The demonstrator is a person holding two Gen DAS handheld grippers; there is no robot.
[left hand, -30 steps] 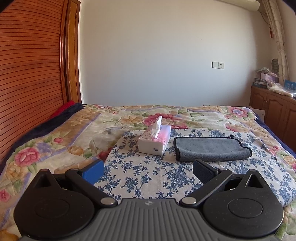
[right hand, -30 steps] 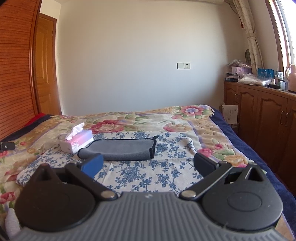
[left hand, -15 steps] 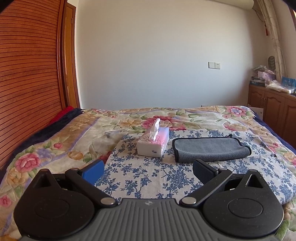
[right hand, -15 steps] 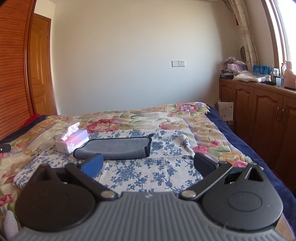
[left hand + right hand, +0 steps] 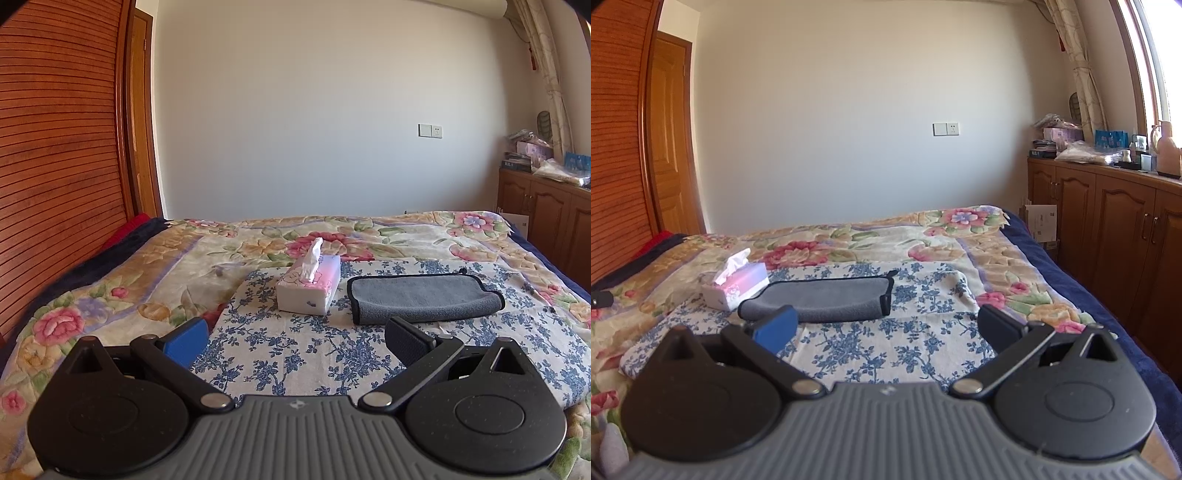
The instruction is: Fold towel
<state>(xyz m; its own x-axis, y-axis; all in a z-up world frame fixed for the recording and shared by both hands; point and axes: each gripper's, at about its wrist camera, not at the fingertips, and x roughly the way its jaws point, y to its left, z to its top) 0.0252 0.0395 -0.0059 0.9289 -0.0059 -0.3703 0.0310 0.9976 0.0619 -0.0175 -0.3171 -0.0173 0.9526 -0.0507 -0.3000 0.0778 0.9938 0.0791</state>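
Note:
A grey towel with a dark border (image 5: pixel 424 298) lies folded into a long strip on a blue-flowered cloth (image 5: pixel 303 343) on the bed. It also shows in the right wrist view (image 5: pixel 827 298). My left gripper (image 5: pixel 295 341) is open and empty, held above the near part of the cloth, well short of the towel. My right gripper (image 5: pixel 886 328) is open and empty, also back from the towel, which lies ahead and to its left.
A pink and white tissue box (image 5: pixel 308 284) stands just left of the towel, also seen in the right wrist view (image 5: pixel 737 282). A floral bedspread (image 5: pixel 110 295) covers the bed. Wooden cabinets (image 5: pixel 1108 229) line the right wall; a slatted wooden wardrobe (image 5: pixel 55 166) stands left.
Both grippers have drawn back and risen a little from the bed, so the towel and tissue box sit slightly farther off. The towel has not moved. Both stay open.

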